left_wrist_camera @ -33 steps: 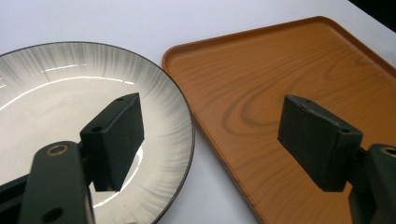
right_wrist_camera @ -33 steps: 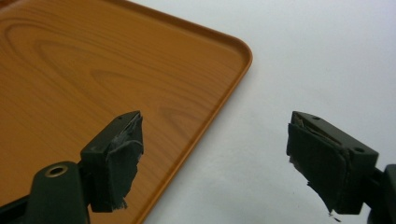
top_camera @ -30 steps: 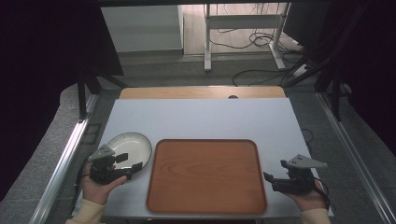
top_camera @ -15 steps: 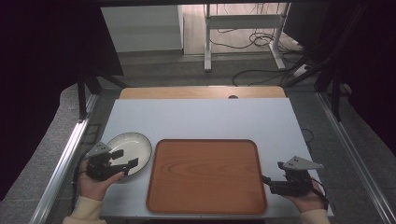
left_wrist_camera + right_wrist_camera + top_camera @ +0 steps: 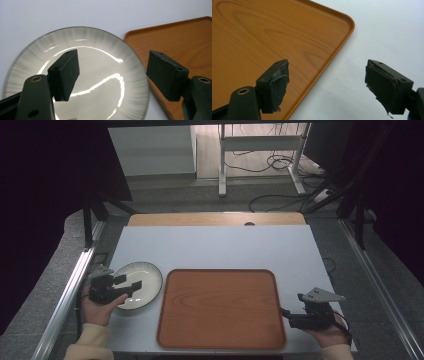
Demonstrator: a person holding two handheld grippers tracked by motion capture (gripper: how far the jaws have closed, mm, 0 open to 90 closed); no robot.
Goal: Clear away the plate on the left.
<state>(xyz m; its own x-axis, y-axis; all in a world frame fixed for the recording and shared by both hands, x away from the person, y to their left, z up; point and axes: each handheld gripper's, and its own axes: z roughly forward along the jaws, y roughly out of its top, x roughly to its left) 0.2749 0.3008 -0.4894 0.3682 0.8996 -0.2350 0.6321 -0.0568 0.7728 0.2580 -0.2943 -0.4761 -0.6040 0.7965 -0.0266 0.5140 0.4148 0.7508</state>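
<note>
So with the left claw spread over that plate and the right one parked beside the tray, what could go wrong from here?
1. The plate looks glossy and shallow; the open left claw may slip off its rim.
2. The plate sits close beside the tray, so a nudge could knock it against the tray's edge.
3. The right claw straddles the tray's corner and could catch it, shifting the tray.

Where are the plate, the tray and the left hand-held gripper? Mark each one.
plate (image 5: 148,276): high view, bare far-right part of its rim.
tray (image 5: 220,307): high view, middle of its wooden floor.
left hand-held gripper (image 5: 128,283): high view, midway between its open fingertips.
</note>
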